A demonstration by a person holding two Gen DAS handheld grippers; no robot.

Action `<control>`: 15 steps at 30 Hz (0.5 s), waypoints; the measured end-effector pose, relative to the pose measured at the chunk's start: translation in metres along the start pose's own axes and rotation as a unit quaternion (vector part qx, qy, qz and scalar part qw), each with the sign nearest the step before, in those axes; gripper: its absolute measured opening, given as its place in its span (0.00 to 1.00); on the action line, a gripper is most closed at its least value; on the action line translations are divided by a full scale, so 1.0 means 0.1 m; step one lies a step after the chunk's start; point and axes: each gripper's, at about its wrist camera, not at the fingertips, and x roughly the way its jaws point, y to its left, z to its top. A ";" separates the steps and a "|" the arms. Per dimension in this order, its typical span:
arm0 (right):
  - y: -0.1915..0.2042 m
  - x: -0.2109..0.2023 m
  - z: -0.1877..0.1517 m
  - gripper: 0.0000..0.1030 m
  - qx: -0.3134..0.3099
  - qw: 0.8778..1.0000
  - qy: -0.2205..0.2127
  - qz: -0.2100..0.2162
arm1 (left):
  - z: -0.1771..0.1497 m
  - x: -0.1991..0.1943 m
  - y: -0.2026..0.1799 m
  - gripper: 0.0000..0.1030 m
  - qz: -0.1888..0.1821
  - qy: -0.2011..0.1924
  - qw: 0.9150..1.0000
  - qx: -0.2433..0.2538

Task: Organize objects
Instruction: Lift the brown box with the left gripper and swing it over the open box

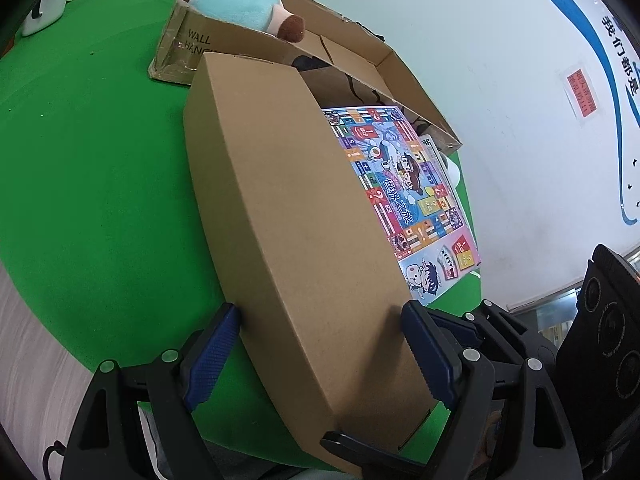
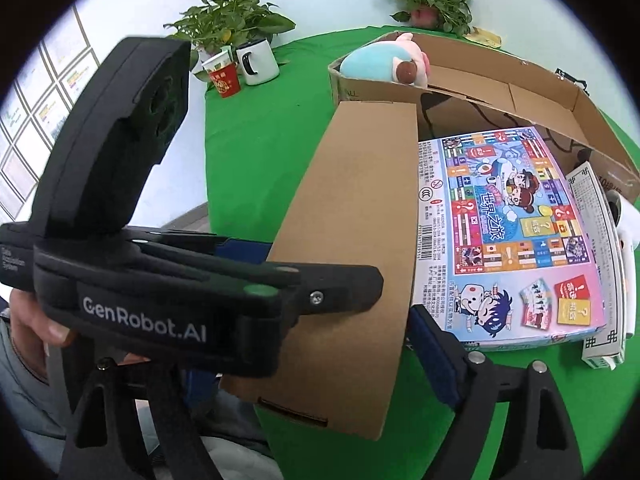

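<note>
Left tool [image 1: 320,344] clamps the near end of the flat cardboard box [image 1: 296,216], pads on both sides, steadying it on the green table [image 1: 100,184]. Right tool [image 2: 304,356] straddles the same end; contact unclear. Board game box [image 2: 516,236] lies just right, probably next into the open carton [image 2: 560,108].

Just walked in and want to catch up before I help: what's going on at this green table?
A person holds a gripper in each hand, and both work on the flat brown cardboard box lying on the green tablecloth. The left gripper has its jaws around the box's near end. The right gripper also straddles that end; whether its pads press is unclear. Beside it lies a colourful board game box, and behind it an open cardboard carton holding a light blue plush toy.
</note>
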 end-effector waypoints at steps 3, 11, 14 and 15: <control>0.04 0.07 0.01 0.87 -0.010 1.000 0.009 -0.013 | -0.06 -0.08 0.08 0.80 -0.014 0.002 1.000 -0.016; -0.07 0.05 -0.01 0.85 0.020 1.000 0.001 0.023 | -0.06 -0.08 0.30 0.85 -0.037 -0.005 0.997 -0.069; -0.13 0.02 -0.03 0.84 0.044 0.998 -0.001 0.049 | -0.05 -0.05 0.27 0.84 -0.041 -0.003 0.997 -0.068; -0.15 0.01 -0.04 0.84 0.052 0.997 -0.001 0.059 | -0.04 -0.05 0.26 0.81 -0.043 -0.003 0.997 -0.065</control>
